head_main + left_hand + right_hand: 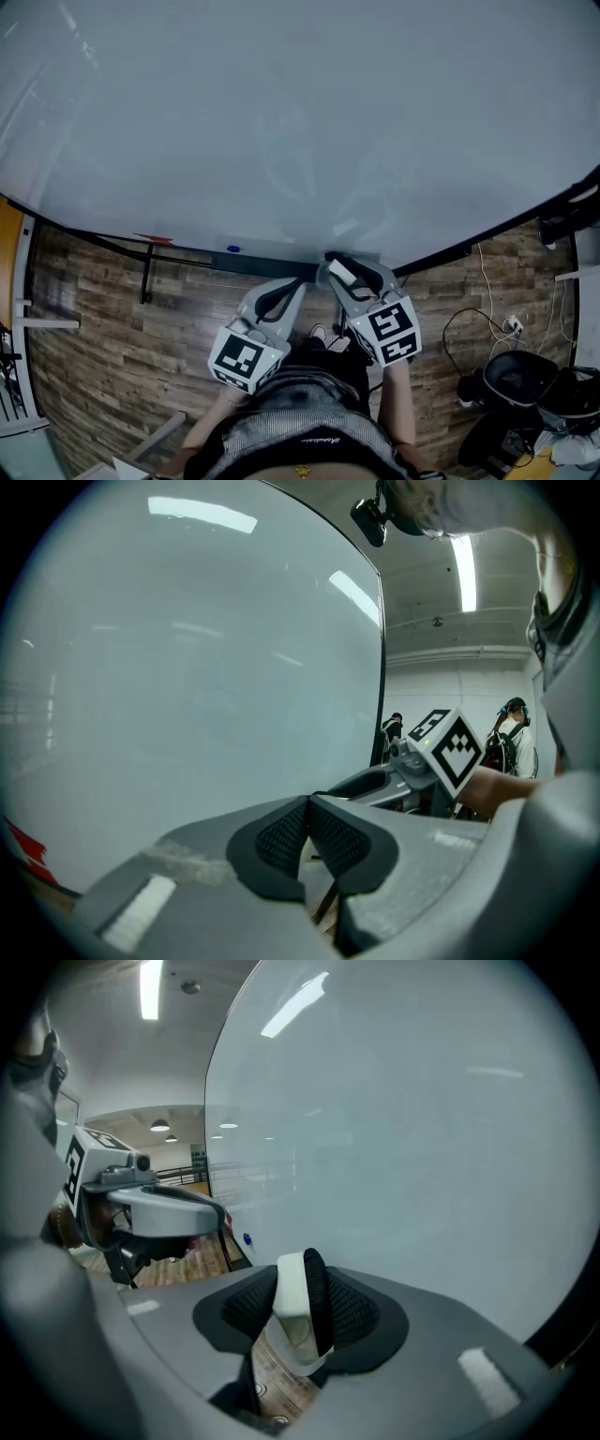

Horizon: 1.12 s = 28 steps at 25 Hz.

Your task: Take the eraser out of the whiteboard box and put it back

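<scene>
White eraser (292,1290) pinched in right gripper (300,1309), left gripper (307,838) closed alongside

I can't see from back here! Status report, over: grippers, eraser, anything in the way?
Left gripper shut, empty. Right gripper shut on the eraser, near the whiteboard's lower edge. Nothing seen in the way. Over.

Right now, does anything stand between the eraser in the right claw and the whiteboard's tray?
Nothing visible does. The right claw holds the eraser close by the tray; the left claw, shut and empty, sits off to one side, not between them.
</scene>
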Available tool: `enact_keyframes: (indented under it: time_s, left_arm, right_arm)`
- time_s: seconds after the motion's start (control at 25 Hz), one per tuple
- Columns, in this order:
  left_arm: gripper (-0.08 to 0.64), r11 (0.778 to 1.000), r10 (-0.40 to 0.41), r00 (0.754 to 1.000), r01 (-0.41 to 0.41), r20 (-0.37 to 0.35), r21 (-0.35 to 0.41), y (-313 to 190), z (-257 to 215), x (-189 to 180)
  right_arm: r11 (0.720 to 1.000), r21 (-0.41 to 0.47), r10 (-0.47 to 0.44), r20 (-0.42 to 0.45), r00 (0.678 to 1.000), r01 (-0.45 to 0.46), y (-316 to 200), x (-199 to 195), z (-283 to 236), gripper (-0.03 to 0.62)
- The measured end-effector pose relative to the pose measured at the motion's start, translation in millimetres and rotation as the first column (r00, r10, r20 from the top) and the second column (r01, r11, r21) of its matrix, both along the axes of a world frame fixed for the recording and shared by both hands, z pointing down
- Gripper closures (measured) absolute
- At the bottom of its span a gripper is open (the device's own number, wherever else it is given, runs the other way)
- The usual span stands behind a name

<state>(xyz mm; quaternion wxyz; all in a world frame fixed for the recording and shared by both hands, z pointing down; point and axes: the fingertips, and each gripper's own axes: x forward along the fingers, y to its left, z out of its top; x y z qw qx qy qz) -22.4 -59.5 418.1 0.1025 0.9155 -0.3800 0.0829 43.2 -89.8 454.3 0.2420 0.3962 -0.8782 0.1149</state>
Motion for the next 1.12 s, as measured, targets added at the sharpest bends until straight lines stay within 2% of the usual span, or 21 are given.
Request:
enact_keyframes:
  time_s: [0.2,0.36,0.52,0.88,1.12]
  left_arm:
    - [0.558,0.999,-0.024,0.999,0.023,-0.029,-0.042,-3,-1,0]
    - [0.558,1.000,0.000,1.000,0.000,0.002,-0.012,-5,2,0]
    - [0.558,0.999,-0.012,1.000,0.012,-0.011,-0.033,-7,2,0]
    - [0.558,1.000,0.010,1.000,-0.010,0.006,-0.023,-8,5,-1]
    - [0.558,0.999,0.013,1.000,-0.013,-0.001,-0.033,-9,8,-3]
  right_arm:
    - [1.000,-0.029,-0.004,0.000,1.000,0.004,-3,-2,15,0.428]
    - [0.999,-0.051,-0.009,-0.005,1.000,0.009,-3,-1,25,0.428]
    - [0.998,-0.068,-0.016,-0.012,1.000,0.015,-5,-2,35,0.428]
    - [0.994,-0.111,-0.025,-0.028,0.999,0.022,-5,-4,60,0.428]
    - [0.995,-0.098,-0.035,-0.038,0.999,0.031,-6,-6,74,0.426]
